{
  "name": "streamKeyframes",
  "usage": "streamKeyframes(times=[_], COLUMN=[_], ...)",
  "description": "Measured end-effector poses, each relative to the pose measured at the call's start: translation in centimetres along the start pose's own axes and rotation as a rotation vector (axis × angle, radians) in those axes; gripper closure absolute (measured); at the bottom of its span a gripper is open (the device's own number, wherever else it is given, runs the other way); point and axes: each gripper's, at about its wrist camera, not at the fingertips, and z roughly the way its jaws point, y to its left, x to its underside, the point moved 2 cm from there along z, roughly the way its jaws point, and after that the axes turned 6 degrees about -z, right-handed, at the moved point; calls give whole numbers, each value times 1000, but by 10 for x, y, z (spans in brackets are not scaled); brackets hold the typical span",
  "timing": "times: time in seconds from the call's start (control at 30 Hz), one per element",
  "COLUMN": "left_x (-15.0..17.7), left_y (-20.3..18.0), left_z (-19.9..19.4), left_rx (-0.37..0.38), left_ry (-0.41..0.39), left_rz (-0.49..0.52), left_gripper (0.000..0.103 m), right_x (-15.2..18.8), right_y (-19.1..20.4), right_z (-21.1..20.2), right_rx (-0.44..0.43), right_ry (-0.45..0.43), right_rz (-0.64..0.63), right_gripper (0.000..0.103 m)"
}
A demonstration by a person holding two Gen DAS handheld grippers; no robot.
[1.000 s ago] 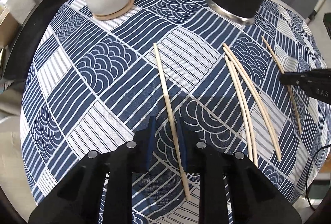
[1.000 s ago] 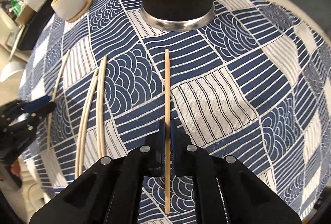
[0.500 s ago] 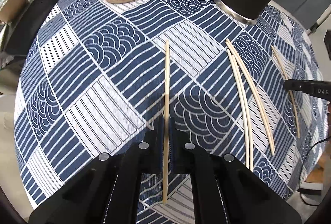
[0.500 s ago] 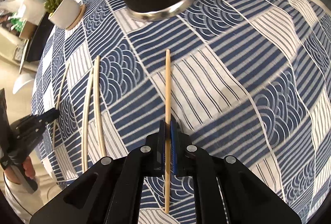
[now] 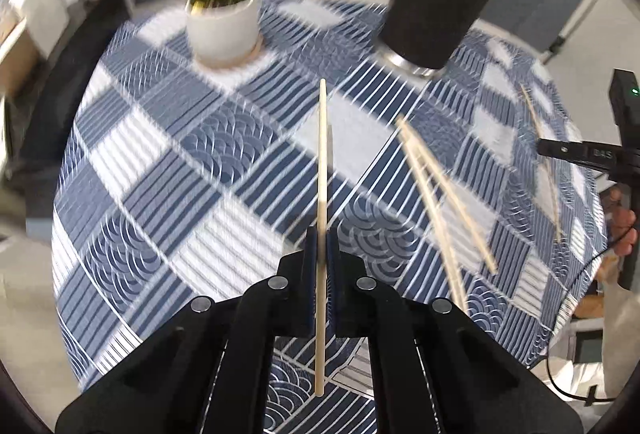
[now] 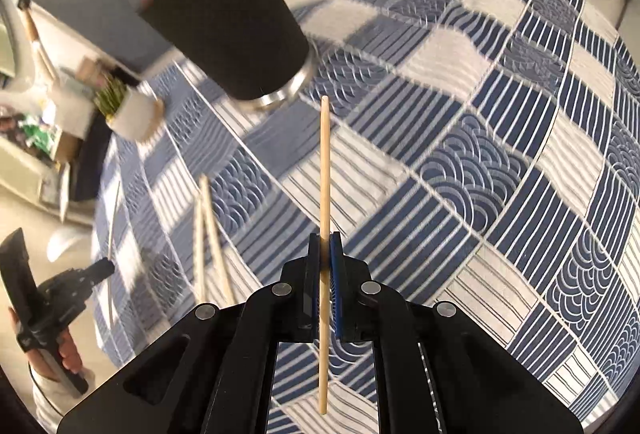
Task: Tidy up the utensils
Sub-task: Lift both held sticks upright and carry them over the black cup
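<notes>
My left gripper (image 5: 321,246) is shut on a pale wooden chopstick (image 5: 321,169) and holds it above the patterned tablecloth (image 5: 168,169). My right gripper (image 6: 325,254) is shut on another chopstick (image 6: 325,173), also lifted. A black utensil holder (image 5: 434,5) with several chopstick ends sticking out stands at the back; it shows in the right wrist view (image 6: 228,17) at upper left. Two chopsticks (image 5: 440,201) lie together on the cloth, and one more (image 5: 544,161) lies near the right gripper (image 5: 576,153). The left gripper (image 6: 76,282) shows at lower left.
A white pot with a green plant (image 5: 224,21) stands at the back left on a coaster. The table edge curves round close on the left and right. Shelves and boxes (image 6: 44,137) stand beyond the table.
The left gripper closed on its chopstick and lifted it off the cloth. The right gripper lifted its chopstick too and tilted, so the holder's top came into view.
</notes>
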Motion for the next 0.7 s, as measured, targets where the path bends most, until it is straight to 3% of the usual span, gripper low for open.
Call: streamKeyframes(times=[0.27,0.37,0.47,0.7], left_x=[-45,-63,-84,-140], left_y=[-12,-17,-18,-40], left_z=[-32,-41,-47,-67], left_rx=[65,36,74,46], left_ry=[-114,-160,-191,-303], left_rz=[35,74,47,57], left_gripper=[98,98,98,98], right_x=[-36,-55,-75,-133], right_y=[30,37,39,40], right_z=[-40,-54,-70,-99], right_rx=[23,73,55,43], right_ry=[-137,-171,-219,-293], right_rz=[-36,-89,-96,-146], right_gripper=[98,98,98,98])
